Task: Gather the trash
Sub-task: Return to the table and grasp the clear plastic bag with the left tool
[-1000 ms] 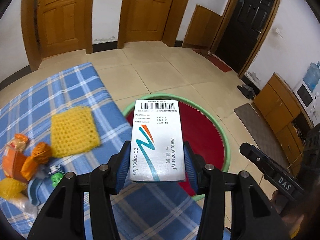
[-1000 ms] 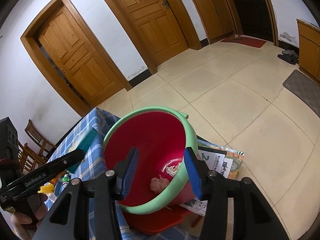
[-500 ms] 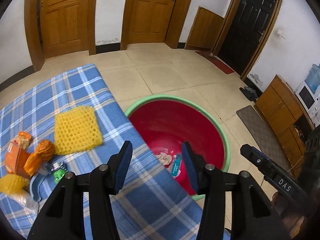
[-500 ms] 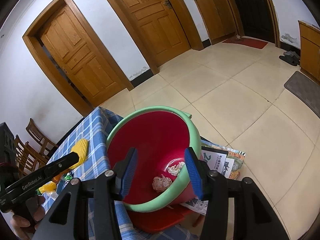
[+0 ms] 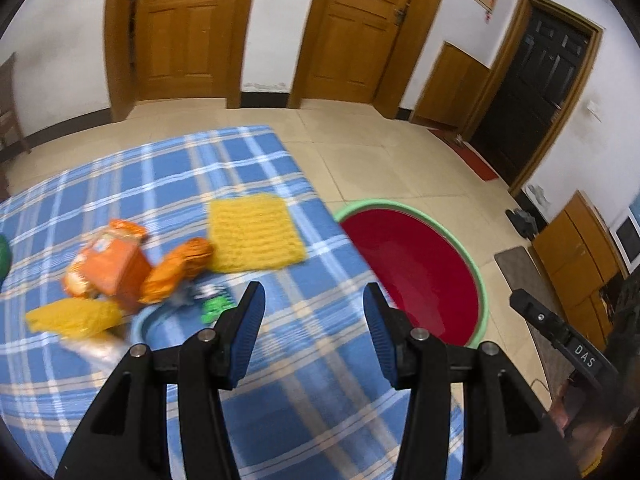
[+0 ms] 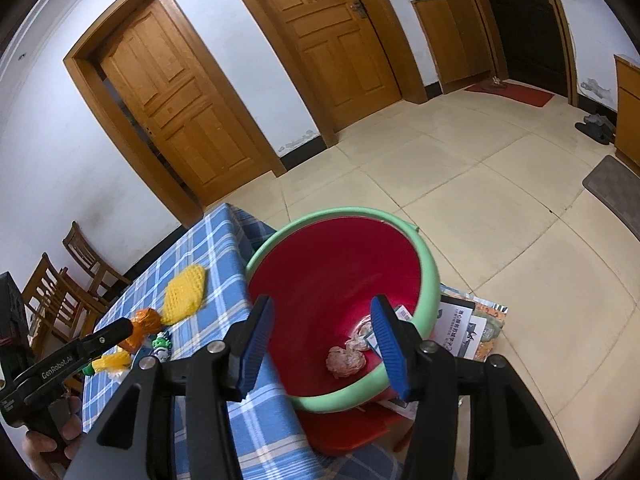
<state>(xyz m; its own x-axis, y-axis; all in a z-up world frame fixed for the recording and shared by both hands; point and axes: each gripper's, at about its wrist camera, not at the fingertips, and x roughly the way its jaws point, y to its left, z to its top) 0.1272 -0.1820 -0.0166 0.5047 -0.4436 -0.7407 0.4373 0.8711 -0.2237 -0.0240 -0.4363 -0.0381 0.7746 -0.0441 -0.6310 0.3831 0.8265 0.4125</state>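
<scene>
My left gripper (image 5: 314, 296) is open and empty above the blue checked tablecloth (image 5: 168, 168). Just ahead to its left lies a trash pile: an orange wrapper (image 5: 108, 264), a twisted orange wrapper (image 5: 180, 266), a small green packet (image 5: 216, 304) and two yellow foam nets (image 5: 254, 232) (image 5: 72, 316). The red basin with a green rim (image 5: 400, 206) sits off the table's right edge. My right gripper (image 6: 320, 312) hangs open and empty over the basin (image 6: 430, 280), which holds crumpled paper (image 6: 346, 360) and a white box (image 6: 404, 314).
The basin rests on a red stool (image 6: 348, 428) beside printed papers (image 6: 468, 324) on the tiled floor. Wooden chairs (image 6: 60, 280) stand at the table's far left. The right gripper's body (image 5: 560, 336) shows at the left wrist view's right edge.
My left gripper let go of the white medicine box over the basin, then swung left over the table toward the trash pile. The right gripper barely moved.
</scene>
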